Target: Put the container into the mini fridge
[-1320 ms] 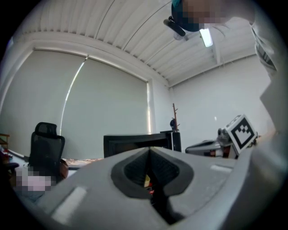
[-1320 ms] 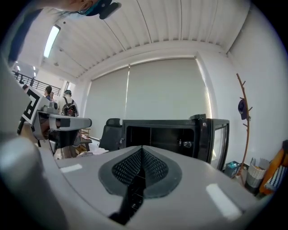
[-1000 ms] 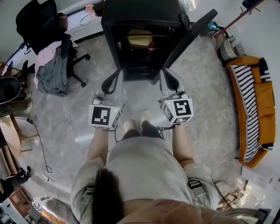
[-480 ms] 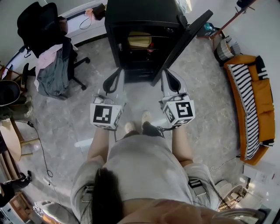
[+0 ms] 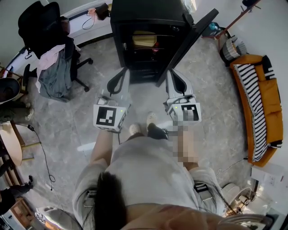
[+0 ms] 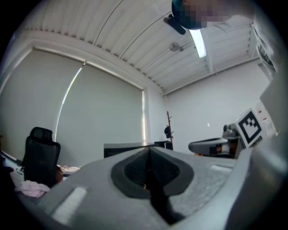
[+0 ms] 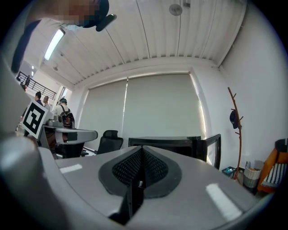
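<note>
Your left gripper [image 5: 121, 74] and right gripper [image 5: 173, 75] are both clenched on nothing, held side by side before the mini fridge [image 5: 144, 11]. The yellow container [image 5: 144, 39] sits mid-shelf on the fridge's upper shelf; the door [image 5: 189, 38] stands open at your right. An office chair [image 5: 49, 40] stands well left.

no readable text, only square coded markers on left hand-held gripper's cube [image 5: 108, 118]

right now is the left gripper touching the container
Apart. The head view shows the container on a shelf inside the mini fridge, while the left gripper is out in front, well short of it, jaws shut on nothing.
</note>
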A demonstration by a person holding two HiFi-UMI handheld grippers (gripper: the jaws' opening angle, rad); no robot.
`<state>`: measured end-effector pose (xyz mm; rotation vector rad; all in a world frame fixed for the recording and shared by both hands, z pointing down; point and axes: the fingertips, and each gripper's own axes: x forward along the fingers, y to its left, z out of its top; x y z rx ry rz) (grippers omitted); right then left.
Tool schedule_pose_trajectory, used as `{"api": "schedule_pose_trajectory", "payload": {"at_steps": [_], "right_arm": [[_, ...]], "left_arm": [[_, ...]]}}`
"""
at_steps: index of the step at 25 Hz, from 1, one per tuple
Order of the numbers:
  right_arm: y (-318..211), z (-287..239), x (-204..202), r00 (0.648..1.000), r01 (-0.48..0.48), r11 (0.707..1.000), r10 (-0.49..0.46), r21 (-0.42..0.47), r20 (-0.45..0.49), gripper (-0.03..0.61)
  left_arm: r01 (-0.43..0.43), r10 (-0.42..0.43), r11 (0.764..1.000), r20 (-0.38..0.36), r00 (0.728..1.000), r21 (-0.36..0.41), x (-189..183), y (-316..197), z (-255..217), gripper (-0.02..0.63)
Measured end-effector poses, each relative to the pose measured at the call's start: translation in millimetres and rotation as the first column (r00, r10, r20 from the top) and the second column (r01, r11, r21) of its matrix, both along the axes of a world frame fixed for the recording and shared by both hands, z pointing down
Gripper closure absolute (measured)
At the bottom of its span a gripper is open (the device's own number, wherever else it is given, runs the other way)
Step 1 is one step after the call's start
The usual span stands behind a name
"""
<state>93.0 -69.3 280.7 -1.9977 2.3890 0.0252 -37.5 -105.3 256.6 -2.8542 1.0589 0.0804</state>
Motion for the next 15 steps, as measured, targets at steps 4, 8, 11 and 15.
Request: {"api": "schedule_pose_trajectory", "payload": {"at_steps": [4, 8, 11, 15], "right_arm": [[3, -1, -6, 1.0, 0.001, 1.0, -0.001, -0.002, -0.009, 0.578], [4, -3, -11, 1.0, -0.002, 1.0, 0.002, -0.003, -0.004, 0.578], [6, -4, -14, 1.0, -0.006, 1.0, 0.006, -0.002, -0.002, 0.578], [9, -5, -19, 1.0, -0.007, 1.0, 0.007, 0.001, -0.009, 0.578]], "left_arm": [[-0.007, 0.007, 1.0, 0.004, 1.0, 0.005, -2, 3, 0, 0.612], [-0.012, 0.012, 1.0, -0.003, 1.0, 0.003, -7, 4, 0, 0.612], [-0.019, 0.019, 1.0, -0.004, 1.0, 0.007, -11, 6, -1, 0.612], [-0.021, 0.021, 1.0, -0.009, 1.0, 0.01, -15, 9, -1, 0.612]]}}
